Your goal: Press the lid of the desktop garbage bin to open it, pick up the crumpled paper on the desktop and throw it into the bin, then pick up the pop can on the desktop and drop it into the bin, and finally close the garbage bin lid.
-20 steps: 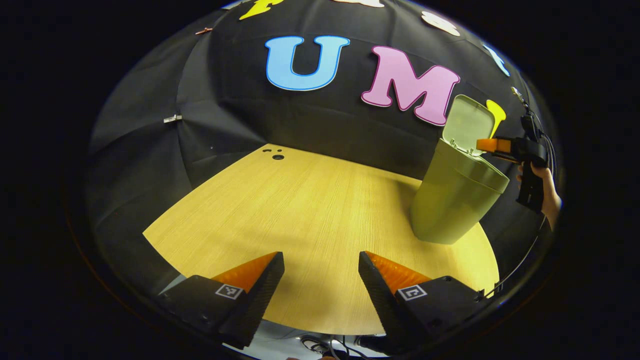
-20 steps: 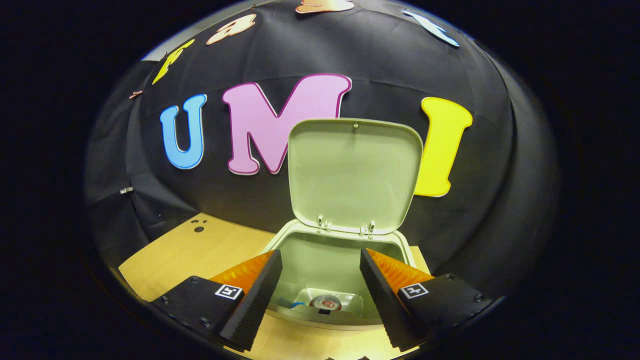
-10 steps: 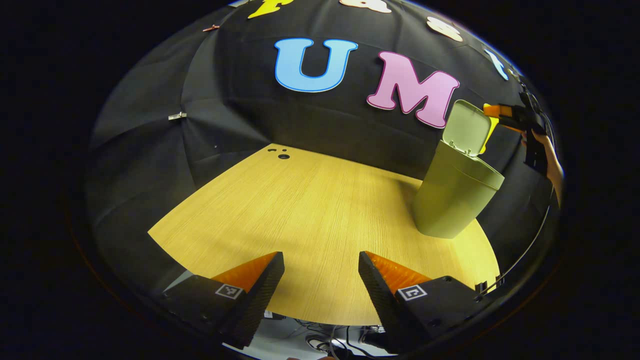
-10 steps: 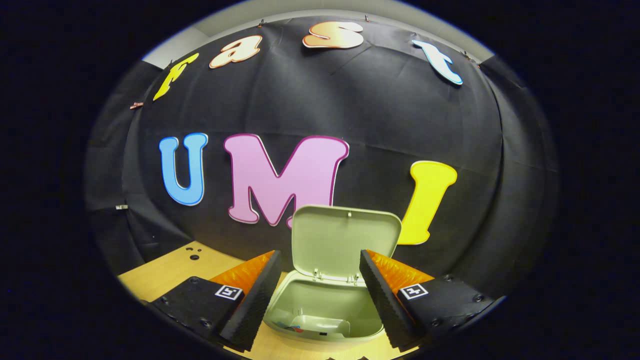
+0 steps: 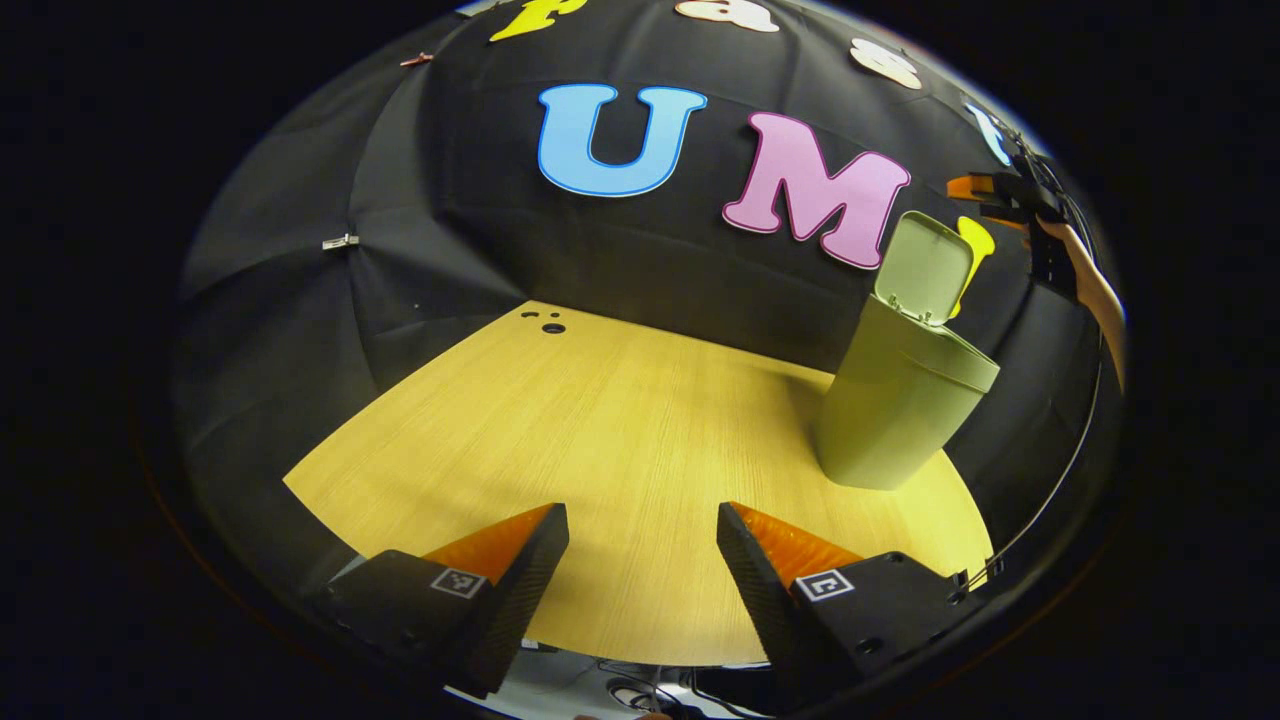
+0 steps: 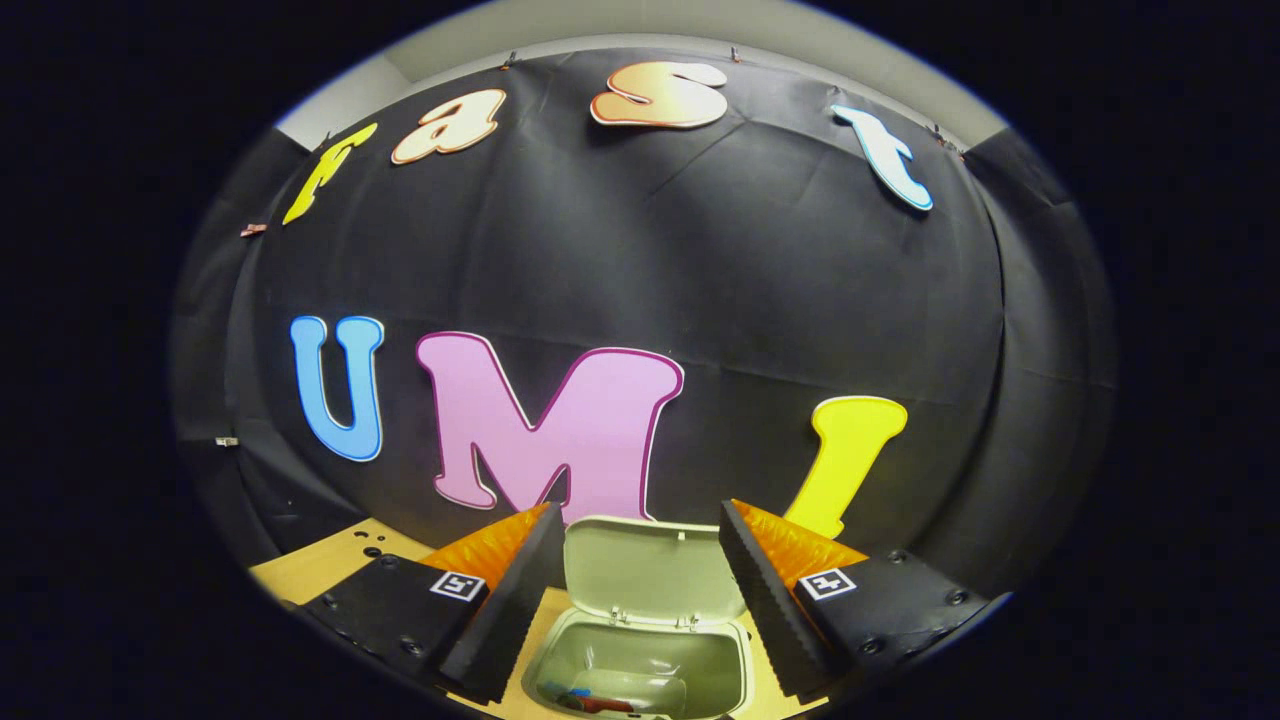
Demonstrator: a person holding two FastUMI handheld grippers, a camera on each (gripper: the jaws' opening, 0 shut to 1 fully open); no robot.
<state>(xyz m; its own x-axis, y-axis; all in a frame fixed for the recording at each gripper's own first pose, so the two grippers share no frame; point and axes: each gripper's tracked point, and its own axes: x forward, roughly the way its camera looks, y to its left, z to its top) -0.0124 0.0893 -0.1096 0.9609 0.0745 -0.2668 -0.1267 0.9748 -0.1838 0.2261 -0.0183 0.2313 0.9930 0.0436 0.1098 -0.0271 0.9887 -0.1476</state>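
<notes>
- Your left gripper (image 5: 642, 560) hovers low over the bare wooden surface (image 5: 600, 440), its jaws apart with nothing between them.
- From your left gripper view, the garbage bin (image 5: 895, 400) stands on the surface at about 2 o'clock, its lid (image 5: 922, 267) swung up and open.
- Your right gripper (image 5: 975, 188) shows farther off, above the bin at 2 o'clock, held by a hand (image 5: 1095, 290).
- In your right gripper view, the right gripper's jaws stand apart and empty, high above the open bin (image 6: 640, 665) at 6 o'clock.
- Something lies in the bin's bottom; what exactly, you cannot tell.
</notes>
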